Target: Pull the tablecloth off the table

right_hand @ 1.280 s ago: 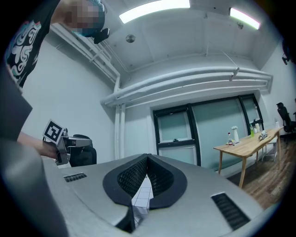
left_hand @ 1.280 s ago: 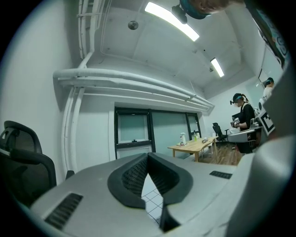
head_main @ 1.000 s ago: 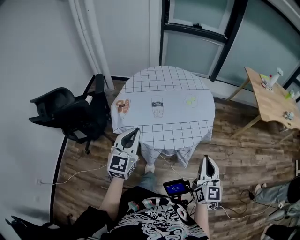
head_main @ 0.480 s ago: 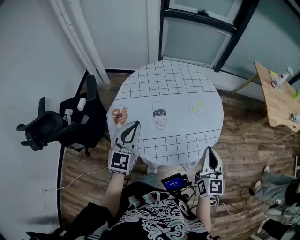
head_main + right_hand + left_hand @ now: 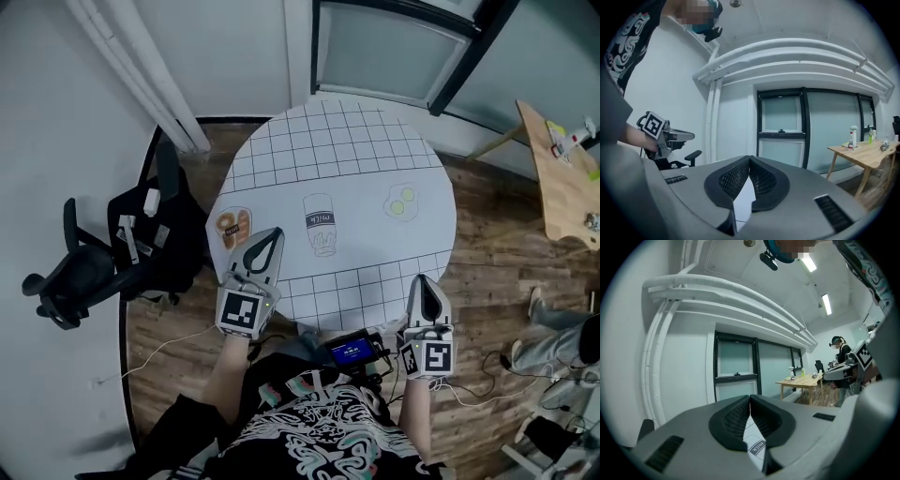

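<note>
A white checked tablecloth (image 5: 337, 178) covers the round table; a milk bottle (image 5: 321, 225), eggs (image 5: 401, 203) and bread (image 5: 233, 228) are printed on it. My left gripper (image 5: 270, 234) is shut, its tip over the cloth's near left part beside the bread print. My right gripper (image 5: 421, 281) is shut at the cloth's near right edge. In the left gripper view the jaws (image 5: 750, 399) meet at the tips, and the cloth (image 5: 754, 441) shows behind them. The right gripper view shows the jaws (image 5: 750, 161) closed, with white cloth (image 5: 743, 201) beyond. Neither visibly pinches the cloth.
A black office chair (image 5: 103, 253) stands left of the table. A wooden side table (image 5: 567, 169) with bottles is at the far right. Windows and white pipes (image 5: 141, 84) line the wall behind. Cables and a person's leg (image 5: 553, 337) lie on the wooden floor at right.
I have moved closer to the table. Both grippers have come forward from the floor side to the cloth's near edge. They stayed shut.
</note>
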The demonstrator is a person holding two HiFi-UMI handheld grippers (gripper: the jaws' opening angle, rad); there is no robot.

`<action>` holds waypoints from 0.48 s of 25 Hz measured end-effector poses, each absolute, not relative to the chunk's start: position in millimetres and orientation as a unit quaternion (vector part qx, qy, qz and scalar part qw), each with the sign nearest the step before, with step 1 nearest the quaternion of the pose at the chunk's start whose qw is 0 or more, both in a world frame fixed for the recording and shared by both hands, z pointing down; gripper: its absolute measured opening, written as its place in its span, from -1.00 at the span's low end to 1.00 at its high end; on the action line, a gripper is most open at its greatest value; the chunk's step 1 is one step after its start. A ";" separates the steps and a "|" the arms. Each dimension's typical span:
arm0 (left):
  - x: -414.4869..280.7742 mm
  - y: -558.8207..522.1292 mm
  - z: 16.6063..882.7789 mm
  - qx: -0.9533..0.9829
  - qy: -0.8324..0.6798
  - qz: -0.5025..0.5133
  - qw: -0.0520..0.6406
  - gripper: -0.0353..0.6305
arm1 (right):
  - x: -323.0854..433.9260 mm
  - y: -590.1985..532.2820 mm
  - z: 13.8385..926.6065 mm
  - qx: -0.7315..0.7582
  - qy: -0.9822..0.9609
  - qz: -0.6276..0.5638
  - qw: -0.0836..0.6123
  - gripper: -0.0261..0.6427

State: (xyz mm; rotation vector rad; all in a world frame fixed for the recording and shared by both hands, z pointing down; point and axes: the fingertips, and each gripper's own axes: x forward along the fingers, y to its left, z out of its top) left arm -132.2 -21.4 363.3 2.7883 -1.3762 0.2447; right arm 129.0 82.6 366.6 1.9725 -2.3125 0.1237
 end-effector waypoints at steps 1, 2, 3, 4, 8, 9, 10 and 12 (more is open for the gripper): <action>-131.2 -23.2 364.2 0.896 -0.437 0.074 0.014 -0.84 | 126.6 79.3 365.7 0.642 -0.764 0.039 0.050 -0.84; -130.1 -24.9 365.4 0.898 -0.434 0.070 0.015 -0.84 | 125.1 76.5 364.7 0.639 -0.766 0.039 0.050 -0.83; -128.7 -26.3 367.3 0.900 -0.431 0.069 0.016 -0.83 | 124.5 74.3 364.0 0.637 -0.768 0.039 0.051 -0.83; -126.7 -27.5 369.1 0.901 -0.427 0.072 0.019 -0.82 | 124.7 72.3 363.7 0.636 -0.769 0.038 0.054 -0.83; -118.0 -37.0 372.3 0.904 -0.420 0.077 0.027 -0.82 | 126.1 64.2 366.8 0.629 -0.773 0.035 0.072 -0.77; -116.1 -39.9 374.0 0.904 -0.419 0.080 0.028 -0.82 | 126.7 61.8 368.1 0.626 -0.775 0.035 0.075 -0.75; -114.1 -43.1 375.8 0.904 -0.418 0.083 0.028 -0.82 | 127.7 58.9 369.6 0.623 -0.777 0.035 0.078 -0.75; -109.5 -49.6 377.6 0.904 -0.418 0.084 0.023 -0.82 | 130.5 52.8 373.5 0.617 -0.782 0.036 0.083 -0.73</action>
